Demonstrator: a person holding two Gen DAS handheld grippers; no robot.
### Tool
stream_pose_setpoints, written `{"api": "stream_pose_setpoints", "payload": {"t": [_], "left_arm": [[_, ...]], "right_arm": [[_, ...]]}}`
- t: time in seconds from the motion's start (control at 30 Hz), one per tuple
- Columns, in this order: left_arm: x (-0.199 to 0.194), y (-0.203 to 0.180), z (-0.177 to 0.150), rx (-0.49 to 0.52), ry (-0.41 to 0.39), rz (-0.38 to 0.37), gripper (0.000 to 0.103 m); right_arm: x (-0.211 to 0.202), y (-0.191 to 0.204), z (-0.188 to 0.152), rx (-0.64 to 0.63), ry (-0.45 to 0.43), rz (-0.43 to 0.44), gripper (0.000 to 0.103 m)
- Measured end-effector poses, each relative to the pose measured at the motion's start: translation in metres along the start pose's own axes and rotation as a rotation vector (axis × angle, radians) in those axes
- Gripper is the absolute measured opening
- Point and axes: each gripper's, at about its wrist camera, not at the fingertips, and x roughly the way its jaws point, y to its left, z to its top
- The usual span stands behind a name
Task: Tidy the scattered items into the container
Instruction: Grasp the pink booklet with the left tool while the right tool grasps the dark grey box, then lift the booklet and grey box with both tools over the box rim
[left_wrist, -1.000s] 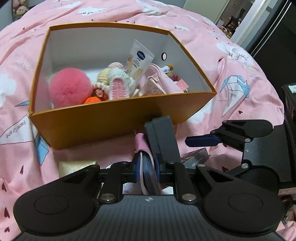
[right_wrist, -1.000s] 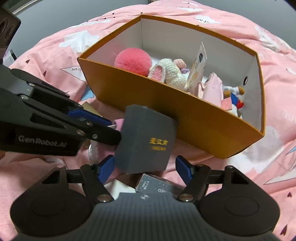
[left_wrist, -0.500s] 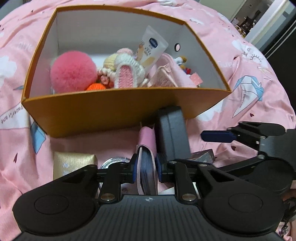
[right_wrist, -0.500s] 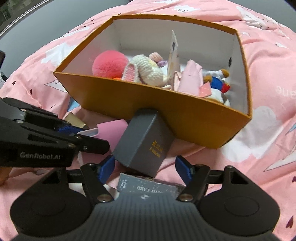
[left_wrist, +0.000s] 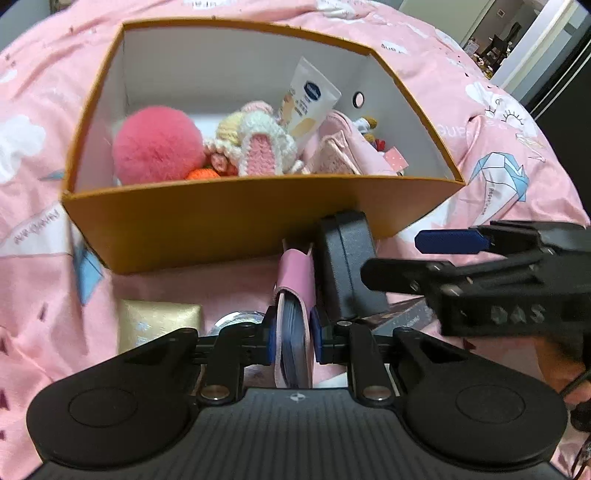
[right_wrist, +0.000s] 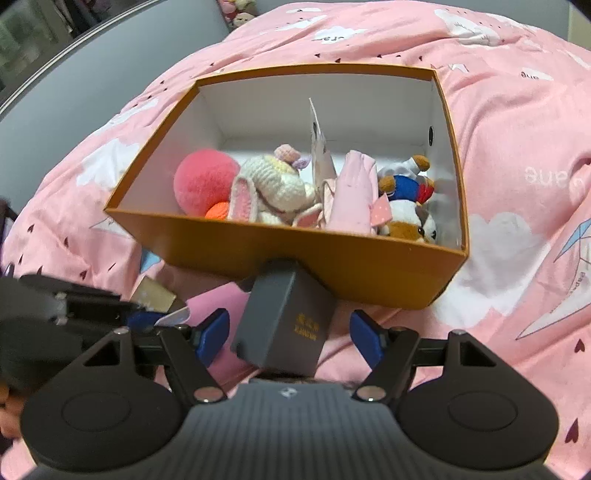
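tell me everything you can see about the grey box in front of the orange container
The grey box is a small matte dark-grey carton, seemingly card, with small gold lettering on one face. It stands tilted, its top end at the orange container's near wall, outside it, on the pink bedding. It sits between the right gripper's open blue-padded fingers, which do not visibly touch it. In the left view, a pink wallet held by the left gripper stands right beside it.

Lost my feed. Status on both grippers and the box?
Left gripper shut on pink card holder. Right gripper open around dark grey box, which leans on the orange box. Near wall ahead of both.
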Motion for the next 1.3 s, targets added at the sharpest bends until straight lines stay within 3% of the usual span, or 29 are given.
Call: {"api": "stream_pose_setpoints", "payload": {"t": [0.37,0.47,0.8,1.3], "left_arm": [[-0.001,0.005,-0.002,0.005,-0.009,0.001,0.021],[0.004,0.004,-0.001,-0.002,-0.001,-0.006,0.021],[0.019,0.001,0.0,-0.018,0.035,-0.021,0.022],[-0.016,0.003,-0.002,-0.039,-0.053,-0.08,0.02]], "right_arm": [[0.039,0.008,0.011,0.027,0.081,-0.03,0.073],[0.043,0.006,0.008,0.033,0.099,-0.037,0.062],[0.033,-0.014,-0.002,0.057,0.114,-0.1,0.042],[-0.028,-0.025,-0.003,0.06,-0.039,-0.064,0.037]]}}
